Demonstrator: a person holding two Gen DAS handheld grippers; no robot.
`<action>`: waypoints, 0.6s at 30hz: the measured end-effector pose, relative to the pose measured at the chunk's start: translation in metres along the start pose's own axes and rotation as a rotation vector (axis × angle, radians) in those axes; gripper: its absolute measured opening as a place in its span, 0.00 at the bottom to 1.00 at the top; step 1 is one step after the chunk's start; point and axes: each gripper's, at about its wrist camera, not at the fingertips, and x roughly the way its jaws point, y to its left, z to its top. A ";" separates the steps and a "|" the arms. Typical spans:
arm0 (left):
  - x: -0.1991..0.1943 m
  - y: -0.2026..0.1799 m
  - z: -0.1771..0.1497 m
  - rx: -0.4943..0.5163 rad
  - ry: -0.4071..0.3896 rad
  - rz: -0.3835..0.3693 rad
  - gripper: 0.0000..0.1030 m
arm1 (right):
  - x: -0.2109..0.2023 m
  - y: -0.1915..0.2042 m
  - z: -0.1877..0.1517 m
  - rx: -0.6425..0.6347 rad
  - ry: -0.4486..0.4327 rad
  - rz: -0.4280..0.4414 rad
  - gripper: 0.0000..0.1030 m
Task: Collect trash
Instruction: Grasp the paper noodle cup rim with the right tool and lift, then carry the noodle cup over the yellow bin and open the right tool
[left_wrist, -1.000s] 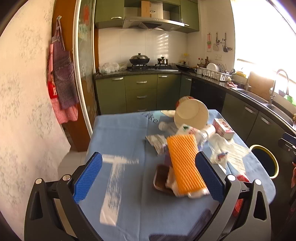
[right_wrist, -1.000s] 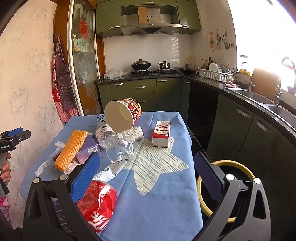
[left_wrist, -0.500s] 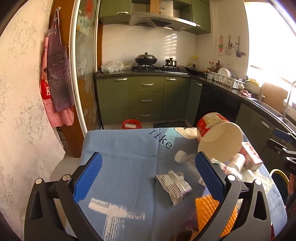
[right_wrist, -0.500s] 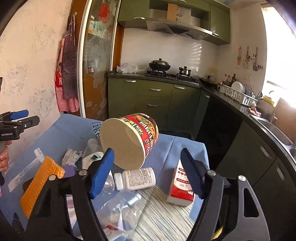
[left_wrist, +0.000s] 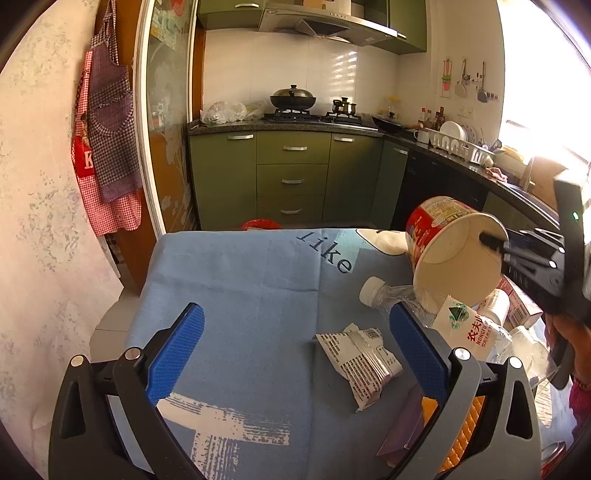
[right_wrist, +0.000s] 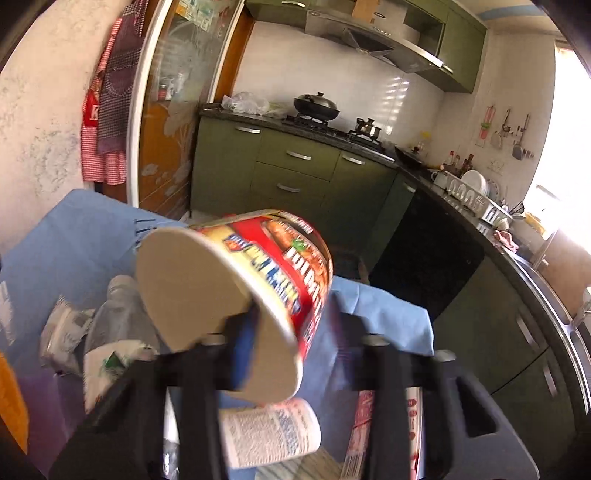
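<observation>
While the left tongs (left_wrist: 295, 350) gape empty, right tongs (right_wrist: 291, 332) pinch the red noodle cup (right_wrist: 236, 295) (tipped, white inside).

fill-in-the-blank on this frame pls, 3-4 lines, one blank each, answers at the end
1. The right gripper is shut on the rim of the ____.
2. The left gripper hovers with its jaws ____.
3. The crumpled wrapper lies on a ____ tablecloth.
4. The cup's mouth faces the ____ wrist camera.

Answers: noodle cup; open; blue; left
</observation>
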 end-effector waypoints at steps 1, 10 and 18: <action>0.000 -0.002 -0.002 0.003 0.004 -0.001 0.96 | 0.005 -0.004 0.007 0.013 -0.001 -0.015 0.08; 0.003 -0.007 -0.007 0.016 0.018 -0.014 0.96 | 0.008 -0.103 0.044 0.359 0.121 0.185 0.03; -0.004 -0.009 -0.008 0.016 0.008 -0.033 0.96 | -0.082 -0.233 -0.022 0.641 0.273 0.258 0.04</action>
